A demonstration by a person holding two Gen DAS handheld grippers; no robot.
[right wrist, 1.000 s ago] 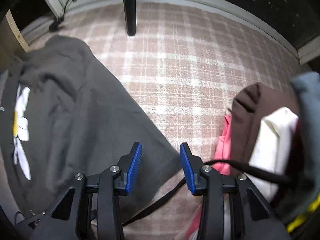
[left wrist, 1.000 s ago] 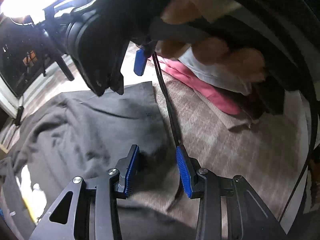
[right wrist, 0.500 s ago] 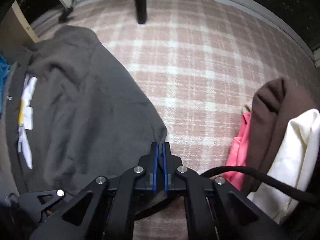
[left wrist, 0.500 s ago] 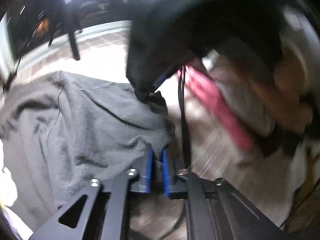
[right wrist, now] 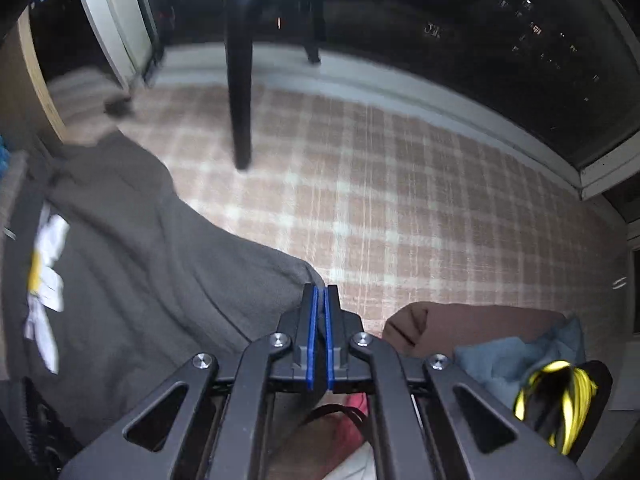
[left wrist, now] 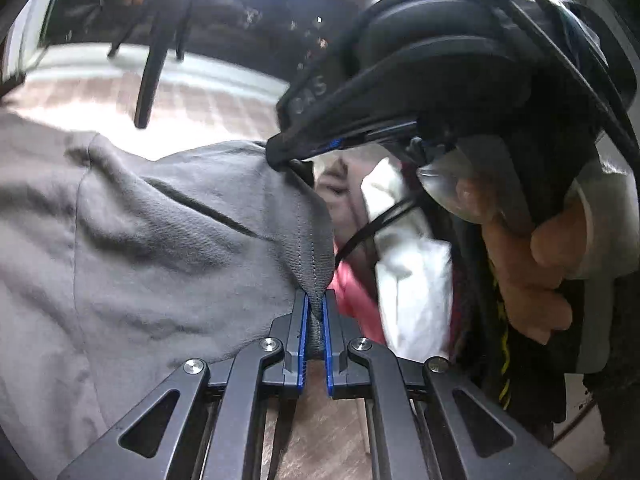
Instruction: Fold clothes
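A grey sweatshirt [left wrist: 160, 240] lies spread on the checked carpet; its white and yellow print [right wrist: 44, 272] shows in the right wrist view. My left gripper [left wrist: 315, 312] is shut on a stitched hem corner of it, and the cloth rises in a peak to the blue pads. My right gripper [right wrist: 321, 308] is shut on another edge of the same sweatshirt [right wrist: 140, 280]. From the left wrist camera, the right gripper's tip [left wrist: 280, 160] pinches that edge just beyond the peak, with a hand [left wrist: 520, 264] holding the tool at the right.
A pile of clothes sits to the right: brown [right wrist: 460, 324], blue-grey [right wrist: 512, 356], white [left wrist: 412, 280] and pink [left wrist: 352, 292] pieces. A black chair leg [right wrist: 240, 100] stands on the checked carpet [right wrist: 400, 200] ahead. A black cable [left wrist: 372, 228] hangs between the tools.
Both grippers went from open to shut on the sweatshirt's edge. The pinched cloth has come up off the carpet, and the left gripper has rolled.
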